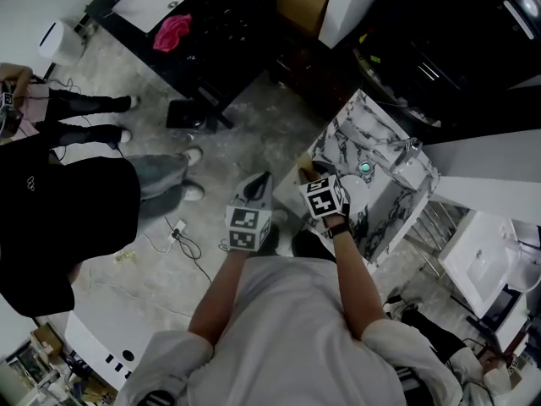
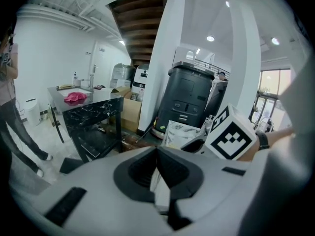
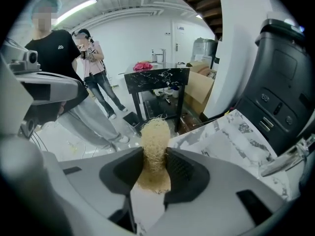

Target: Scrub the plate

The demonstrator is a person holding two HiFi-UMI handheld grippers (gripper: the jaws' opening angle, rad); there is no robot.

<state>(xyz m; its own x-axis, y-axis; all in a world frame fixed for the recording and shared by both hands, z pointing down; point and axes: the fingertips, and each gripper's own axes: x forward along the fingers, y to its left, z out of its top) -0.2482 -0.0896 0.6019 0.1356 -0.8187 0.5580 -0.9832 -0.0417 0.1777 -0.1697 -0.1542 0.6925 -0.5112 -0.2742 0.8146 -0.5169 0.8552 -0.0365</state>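
A tan fibrous scrubber (image 3: 154, 132) stands upright between the pads of my right gripper (image 3: 155, 157), which is shut on it. In the head view the right gripper (image 1: 314, 172) hovers at the near corner of a white marble counter (image 1: 338, 146) with a small sink and tap (image 1: 410, 146). My left gripper (image 2: 158, 154) is shut, and I see nothing between its jaws. It is held over the floor (image 1: 257, 186), left of the counter and close beside the right gripper's marker cube (image 2: 230, 137). No plate shows in any view.
A black marble table (image 1: 211, 24) with a pink cloth (image 1: 172, 32) stands farther off. Two people stand at the left (image 3: 59, 58). A large dark bin (image 2: 189, 102) sits behind the counter. Cables (image 1: 182, 235) lie on the floor. A white basin (image 1: 482, 256) is at lower right.
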